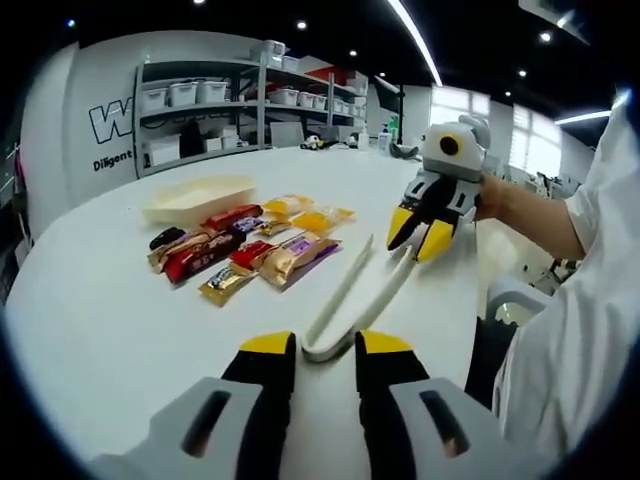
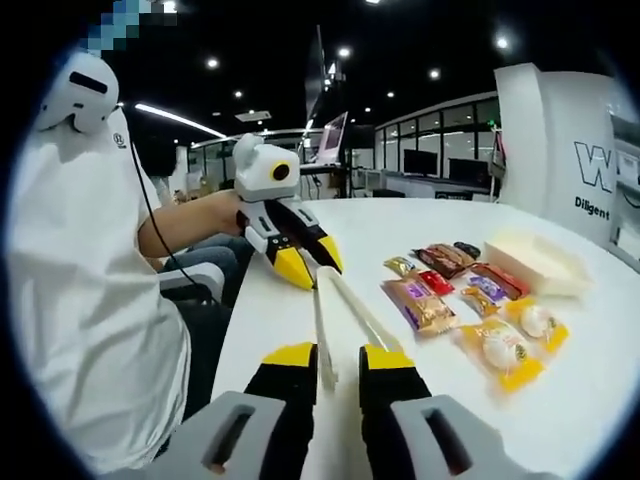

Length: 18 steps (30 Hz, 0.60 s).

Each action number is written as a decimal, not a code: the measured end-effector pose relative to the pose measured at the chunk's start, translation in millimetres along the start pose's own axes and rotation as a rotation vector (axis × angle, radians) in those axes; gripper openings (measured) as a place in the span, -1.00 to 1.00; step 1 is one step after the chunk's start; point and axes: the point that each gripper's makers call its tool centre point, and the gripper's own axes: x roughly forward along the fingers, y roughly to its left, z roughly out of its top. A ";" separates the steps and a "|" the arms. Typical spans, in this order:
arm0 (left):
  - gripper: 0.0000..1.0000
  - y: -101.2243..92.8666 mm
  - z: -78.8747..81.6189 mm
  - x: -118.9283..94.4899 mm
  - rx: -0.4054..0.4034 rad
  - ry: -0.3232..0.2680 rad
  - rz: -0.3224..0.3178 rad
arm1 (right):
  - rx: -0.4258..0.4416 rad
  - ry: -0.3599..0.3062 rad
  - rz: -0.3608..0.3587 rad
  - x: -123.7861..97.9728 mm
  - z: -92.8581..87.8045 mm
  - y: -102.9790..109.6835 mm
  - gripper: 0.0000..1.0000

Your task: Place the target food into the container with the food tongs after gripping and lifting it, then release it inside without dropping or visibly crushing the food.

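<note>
White food tongs (image 1: pixel 352 288) lie on the table (image 1: pixel 110 300) between parted left tongs (image 1: pixel 326 345) and parted right tongs (image 1: pixel 418 234).

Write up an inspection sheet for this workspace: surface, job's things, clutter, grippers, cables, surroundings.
Surface: white table, bare around the items.
Job's things: white tongs lying flat between the grippers; wrapped snacks clustered beside them; cream tray just beyond the snacks.
Clutter: nothing seen.
Grippers: left gripper open, tongs' joined end between its jaws; right gripper open at the tongs' other end.
Cables: thin dark cable down the person.
Surroundings: shelves with bins.
</note>
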 end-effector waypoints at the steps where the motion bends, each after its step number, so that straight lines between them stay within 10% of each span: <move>1: -0.55 0.2 0.0 -0.1 -0.001 0.000 0.001 | -0.004 0.006 0.003 0.8 -0.9 0.5 -0.80; 18: -0.59 2.8 -1.6 -2.9 -0.009 -0.003 0.003 | -0.056 0.028 0.047 7.5 -7.0 1.9 -1.00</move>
